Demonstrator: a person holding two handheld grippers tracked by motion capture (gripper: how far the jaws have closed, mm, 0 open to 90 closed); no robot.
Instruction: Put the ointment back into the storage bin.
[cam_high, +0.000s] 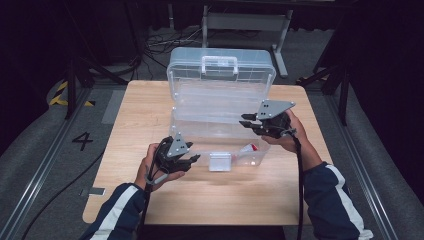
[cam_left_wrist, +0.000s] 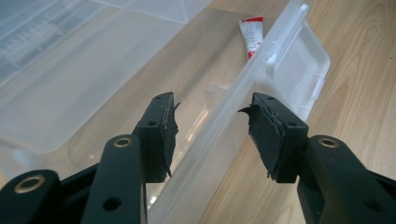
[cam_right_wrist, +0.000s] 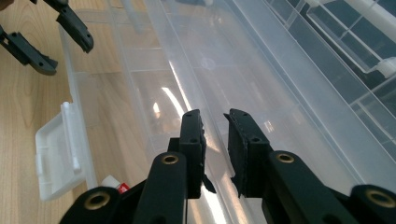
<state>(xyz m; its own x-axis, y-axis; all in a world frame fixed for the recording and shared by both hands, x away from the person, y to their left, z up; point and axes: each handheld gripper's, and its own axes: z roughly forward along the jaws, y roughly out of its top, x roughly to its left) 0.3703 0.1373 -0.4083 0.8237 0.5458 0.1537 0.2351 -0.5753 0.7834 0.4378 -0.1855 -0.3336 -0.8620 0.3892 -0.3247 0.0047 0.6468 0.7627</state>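
Note:
A clear plastic box (cam_high: 200, 142) stands on the wooden table (cam_high: 145, 115) with its lid (cam_high: 220, 75) swung up and back. A small white tube with a red end (cam_high: 251, 148) lies inside at the front right, seen also as the tube (cam_left_wrist: 251, 35) and the tube (cam_right_wrist: 116, 185). My left gripper (cam_high: 192, 160) is at the box's front left. The left gripper (cam_left_wrist: 212, 112) is open, and the front rim (cam_left_wrist: 233, 116) runs between its jaws without being pressed. My right gripper (cam_high: 246, 120) hovers over the box's right side. The right gripper (cam_right_wrist: 214, 121) is narrowly open with nothing in it.
A white latch flap (cam_high: 220, 161) hangs from the middle of the box's front wall onto the table. The lid carries a carry handle (cam_high: 219, 64). Bare wood lies in front of the box and to its left. Dark floor, cables and a metal frame surround the table.

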